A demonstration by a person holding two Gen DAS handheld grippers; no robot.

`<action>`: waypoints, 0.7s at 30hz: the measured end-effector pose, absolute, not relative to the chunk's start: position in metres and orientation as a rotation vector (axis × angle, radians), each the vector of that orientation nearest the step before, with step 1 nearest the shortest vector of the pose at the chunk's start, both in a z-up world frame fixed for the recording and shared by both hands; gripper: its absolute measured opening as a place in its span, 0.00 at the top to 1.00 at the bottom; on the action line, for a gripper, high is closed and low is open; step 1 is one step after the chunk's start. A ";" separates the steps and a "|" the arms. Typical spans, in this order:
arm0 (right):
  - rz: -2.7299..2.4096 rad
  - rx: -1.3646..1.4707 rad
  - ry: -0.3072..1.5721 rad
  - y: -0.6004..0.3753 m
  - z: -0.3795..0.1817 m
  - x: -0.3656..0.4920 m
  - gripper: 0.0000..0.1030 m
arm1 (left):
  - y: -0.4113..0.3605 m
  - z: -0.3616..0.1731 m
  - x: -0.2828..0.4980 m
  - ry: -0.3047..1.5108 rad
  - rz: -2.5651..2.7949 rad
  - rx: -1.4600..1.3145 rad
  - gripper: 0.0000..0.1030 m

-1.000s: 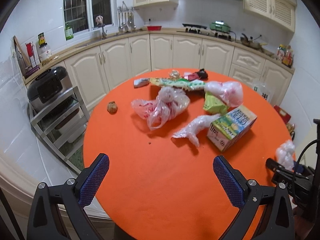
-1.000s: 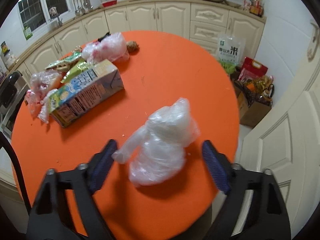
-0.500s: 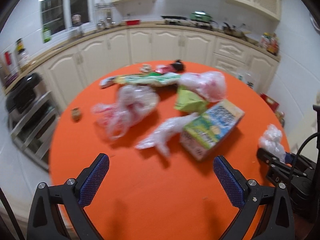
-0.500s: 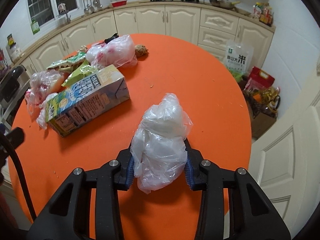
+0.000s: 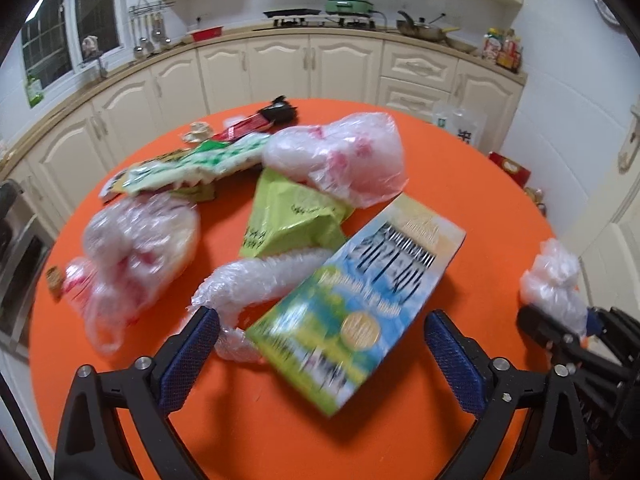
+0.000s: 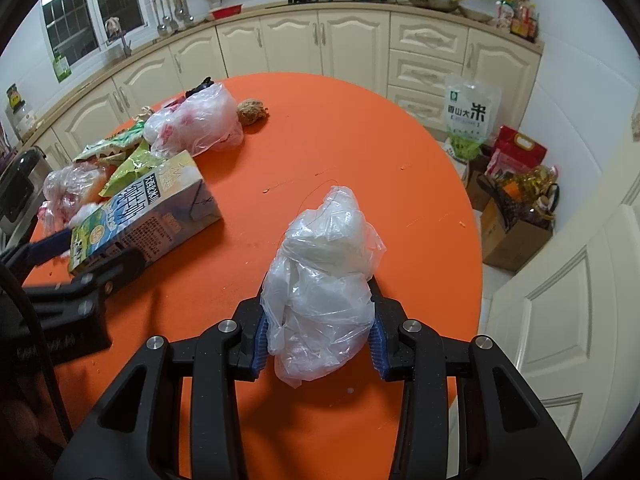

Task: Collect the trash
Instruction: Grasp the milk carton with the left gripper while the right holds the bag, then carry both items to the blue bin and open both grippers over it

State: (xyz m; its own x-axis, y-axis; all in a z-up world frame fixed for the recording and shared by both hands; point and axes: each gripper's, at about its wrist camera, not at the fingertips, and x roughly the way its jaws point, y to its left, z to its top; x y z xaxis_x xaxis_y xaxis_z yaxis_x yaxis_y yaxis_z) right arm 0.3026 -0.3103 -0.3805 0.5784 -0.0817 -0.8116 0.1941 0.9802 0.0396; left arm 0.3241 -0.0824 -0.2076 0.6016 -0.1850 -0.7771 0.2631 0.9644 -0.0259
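On the orange table [image 6: 360,128] the right gripper [image 6: 318,334] pinches a crumpled clear plastic bag [image 6: 324,276] between its pads, while the left gripper [image 5: 320,354], jaws spread wide but just closing slightly, straddles the near end of a milk carton [image 5: 356,308].

We see a crumpled clear plastic bag [image 6: 322,276] standing upright, pinched between blue fingers [image 6: 260,338]. A blue-and-green milk carton [image 5: 356,312] lies flat on the orange bench [image 5: 460,184], with a twisted clear wrap [image 5: 260,276] touching its side. Behind it lie a yellow-green pouch [image 5: 292,216], two pinkish knotted bags [image 5: 344,156] and a long green wrapper [image 5: 192,164].
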 end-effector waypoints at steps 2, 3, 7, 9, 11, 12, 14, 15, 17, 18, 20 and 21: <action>-0.162 0.132 0.941 -0.313 -0.380 0.303 0.64 | -0.082 -0.210 0.329 0.901 -0.306 0.074 0.28; -0.165 0.132 0.941 -0.313 -0.380 0.302 0.64 | -0.081 -0.211 0.331 0.908 -0.331 0.061 0.36; -0.171 0.142 0.936 -0.319 -0.379 0.299 0.64 | -0.079 -0.214 0.324 0.902 -0.385 0.063 0.51; -0.171 0.146 0.934 -0.321 -0.379 0.297 0.64 | -0.076 -0.215 0.320 0.897 -0.399 0.047 0.55; -0.170 0.152 0.933 -0.321 -0.378 0.295 0.64 | -0.072 -0.216 0.320 0.898 -0.400 0.014 0.57; -0.170 0.153 0.932 -0.321 -0.378 0.294 0.64 | -0.070 -0.215 0.320 0.894 -0.398 0.008 0.57; -0.170 0.154 0.928 -0.321 -0.378 0.291 0.64 | -0.066 -0.214 0.316 0.880 -0.402 -0.004 0.57; -0.169 0.156 0.926 -0.321 -0.377 0.289 0.64 | -0.065 -0.212 0.313 0.870 -0.408 -0.006 0.57; -0.167 0.157 0.921 -0.321 -0.376 0.287 0.64 | -0.063 -0.210 0.307 0.856 -0.413 0.001 0.57; -0.166 0.159 0.920 -0.322 -0.375 0.286 0.64 | -0.061 -0.210 0.302 0.851 -0.414 0.006 0.57; -0.163 0.166 0.919 -0.322 -0.376 0.284 0.64 | -0.059 -0.211 0.293 0.847 -0.417 0.008 0.57; -0.162 0.168 0.919 -0.322 -0.376 0.283 0.64 | -0.057 -0.212 0.288 0.844 -0.418 0.008 0.57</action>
State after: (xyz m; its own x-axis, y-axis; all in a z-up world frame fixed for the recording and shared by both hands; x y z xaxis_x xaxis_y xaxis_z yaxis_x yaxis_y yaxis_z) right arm 0.2830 -0.3223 -0.3761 0.5961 -0.0667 -0.8001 0.2103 0.9747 0.0754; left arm 0.2884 -0.0573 -0.2123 0.5882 -0.3558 -0.7262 0.3620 0.9189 -0.1569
